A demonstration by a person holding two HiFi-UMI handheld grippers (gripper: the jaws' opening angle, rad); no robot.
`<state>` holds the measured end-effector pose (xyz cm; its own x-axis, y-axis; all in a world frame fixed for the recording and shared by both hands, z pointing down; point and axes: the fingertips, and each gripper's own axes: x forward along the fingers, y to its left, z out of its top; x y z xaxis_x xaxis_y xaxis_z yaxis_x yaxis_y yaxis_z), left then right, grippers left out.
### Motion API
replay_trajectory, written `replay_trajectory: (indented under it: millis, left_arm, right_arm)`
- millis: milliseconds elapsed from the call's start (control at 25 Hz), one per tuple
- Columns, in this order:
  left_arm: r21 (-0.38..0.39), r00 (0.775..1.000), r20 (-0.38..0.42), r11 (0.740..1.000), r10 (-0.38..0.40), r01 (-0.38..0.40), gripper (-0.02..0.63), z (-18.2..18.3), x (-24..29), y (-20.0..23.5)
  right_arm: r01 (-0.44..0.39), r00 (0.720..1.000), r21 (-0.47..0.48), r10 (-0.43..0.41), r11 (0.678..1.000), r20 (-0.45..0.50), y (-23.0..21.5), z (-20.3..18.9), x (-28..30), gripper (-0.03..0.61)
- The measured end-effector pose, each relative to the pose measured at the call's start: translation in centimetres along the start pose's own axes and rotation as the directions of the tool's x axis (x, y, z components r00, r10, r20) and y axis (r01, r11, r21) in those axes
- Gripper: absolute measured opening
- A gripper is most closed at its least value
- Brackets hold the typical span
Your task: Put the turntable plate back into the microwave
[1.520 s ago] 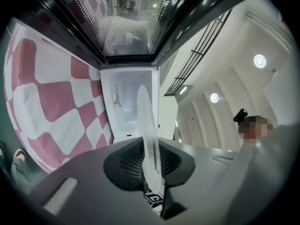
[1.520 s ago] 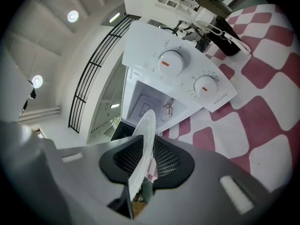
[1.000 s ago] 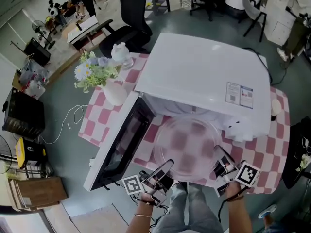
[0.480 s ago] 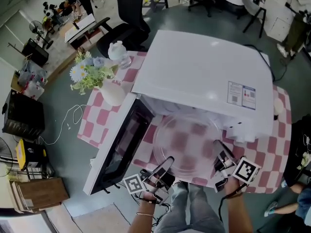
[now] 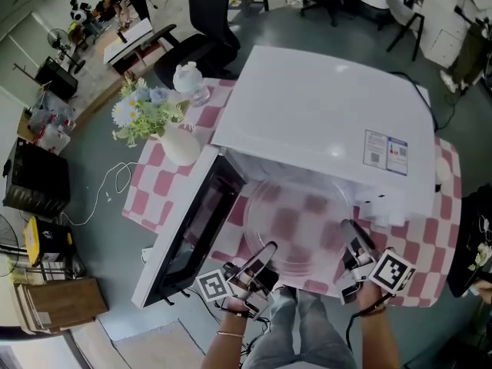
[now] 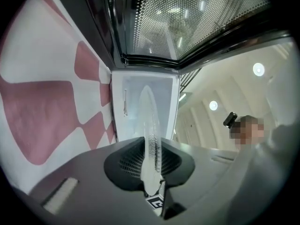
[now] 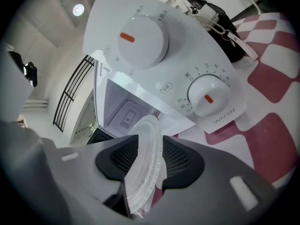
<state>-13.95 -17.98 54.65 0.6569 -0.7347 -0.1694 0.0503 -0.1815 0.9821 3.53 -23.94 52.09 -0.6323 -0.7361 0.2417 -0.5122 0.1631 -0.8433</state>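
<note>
The clear glass turntable plate lies about level at the mouth of the white microwave, its far part under the roof of the cavity. My left gripper is shut on the plate's near left rim. In the left gripper view the rim is pinched edge-on between the black pads. My right gripper is at the near right rim and its jaws are opening. In the right gripper view the plate still stands between the pads, with a gap on the right side.
The microwave door hangs open to the left. Two control dials sit just right of the opening. A white vase of flowers and a glass teapot stand on the pink checkered cloth at the left.
The plate and both hands stay at nearly the same place before the opening. The right gripper's fingers look a little further apart than before.
</note>
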Motion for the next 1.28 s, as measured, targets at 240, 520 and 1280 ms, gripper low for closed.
replay_trajectory:
  millis: [240,520,1280]
  left_arm:
    - [0.013,1.000,0.021,1.000,0.013,-0.014,0.035,0.4,0.5,0.3]
    - [0.023,0.997,0.065,0.999,0.027,-0.028,0.035,0.7,1.0,0.2]
    - [0.095,0.971,0.226,0.990,0.084,-0.107,0.040,1.8,2.9,-0.9]
  right_arm:
    - [0.077,0.997,-0.036,-0.077,0.996,-0.001,-0.7,-0.5,-1.5,0.146]
    - [0.283,0.959,-0.236,-0.281,0.930,0.042,-2.3,-1.2,-4.8,0.144]
    - [0.443,0.877,-0.505,-0.474,0.741,0.074,-2.9,-2.2,-7.1,0.011]
